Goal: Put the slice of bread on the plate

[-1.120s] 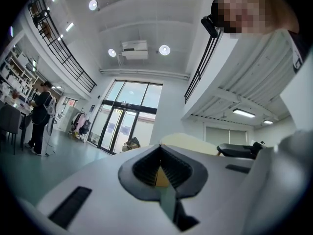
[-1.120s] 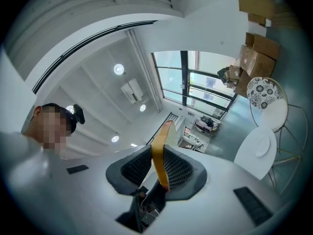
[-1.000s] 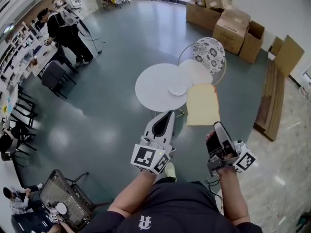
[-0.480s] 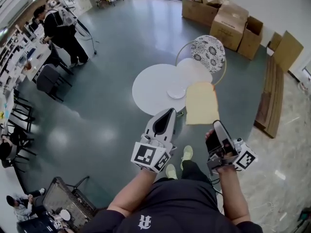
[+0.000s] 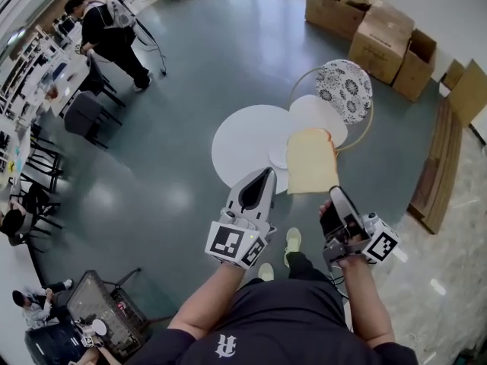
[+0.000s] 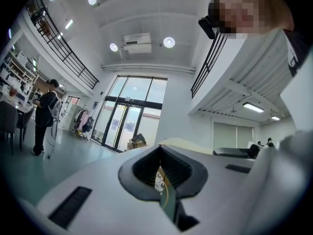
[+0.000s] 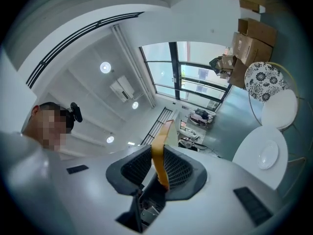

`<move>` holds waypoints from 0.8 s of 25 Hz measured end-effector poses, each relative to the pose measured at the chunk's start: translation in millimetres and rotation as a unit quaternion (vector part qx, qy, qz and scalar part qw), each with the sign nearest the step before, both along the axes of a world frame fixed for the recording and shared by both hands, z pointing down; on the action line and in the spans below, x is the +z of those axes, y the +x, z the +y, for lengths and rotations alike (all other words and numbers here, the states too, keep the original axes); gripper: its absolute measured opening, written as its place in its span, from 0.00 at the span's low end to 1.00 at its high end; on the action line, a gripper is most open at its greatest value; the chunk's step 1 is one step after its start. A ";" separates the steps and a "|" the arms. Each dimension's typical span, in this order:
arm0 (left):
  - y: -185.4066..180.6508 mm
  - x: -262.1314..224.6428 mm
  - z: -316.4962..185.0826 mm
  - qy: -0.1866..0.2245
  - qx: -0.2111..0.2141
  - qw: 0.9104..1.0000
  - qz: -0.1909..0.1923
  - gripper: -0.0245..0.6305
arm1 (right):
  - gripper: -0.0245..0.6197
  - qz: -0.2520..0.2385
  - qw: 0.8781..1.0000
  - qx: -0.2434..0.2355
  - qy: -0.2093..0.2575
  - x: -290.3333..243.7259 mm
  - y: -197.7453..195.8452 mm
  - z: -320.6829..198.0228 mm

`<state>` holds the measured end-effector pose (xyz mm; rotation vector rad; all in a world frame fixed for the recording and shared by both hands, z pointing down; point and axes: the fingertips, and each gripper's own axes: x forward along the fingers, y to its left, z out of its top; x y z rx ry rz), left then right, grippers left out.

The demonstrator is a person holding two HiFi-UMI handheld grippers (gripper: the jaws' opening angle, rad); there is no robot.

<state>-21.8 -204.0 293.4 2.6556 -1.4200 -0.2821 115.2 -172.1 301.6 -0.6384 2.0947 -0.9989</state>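
A pale slice of bread [image 5: 311, 160] stands up from my right gripper [image 5: 332, 197], which is shut on its lower edge. In the right gripper view the bread [image 7: 162, 138] shows edge-on between the pads of that gripper [image 7: 159, 155]. A small white plate [image 5: 278, 155] lies on the round white table [image 5: 243, 143] ahead; in the head view the bread overlaps its right edge. The plate [image 7: 268, 154] also shows in the right gripper view, on the table [image 7: 247, 153]. My left gripper [image 5: 262, 178] points at the table's near edge, its jaws together and holding nothing [image 6: 164, 177].
A second, smaller round top [image 5: 319, 117] and a chair with a patterned seat [image 5: 344, 90] stand behind the table. Cardboard boxes [image 5: 380, 29] line the far wall, and wooden boards [image 5: 435, 181] lie at the right. A person [image 5: 110, 33] stands by desks at the far left.
Both grippers have moved forward with the person towards the table. The table and plate now sit closer, and the bread overlaps the plate's edge in the head view.
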 end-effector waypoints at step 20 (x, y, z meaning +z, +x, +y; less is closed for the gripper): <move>-21.7 71.2 -160.6 -0.047 -0.064 0.997 -0.017 0.04 | 0.16 0.025 0.993 -0.065 -0.094 118.7 -20.4 -185.8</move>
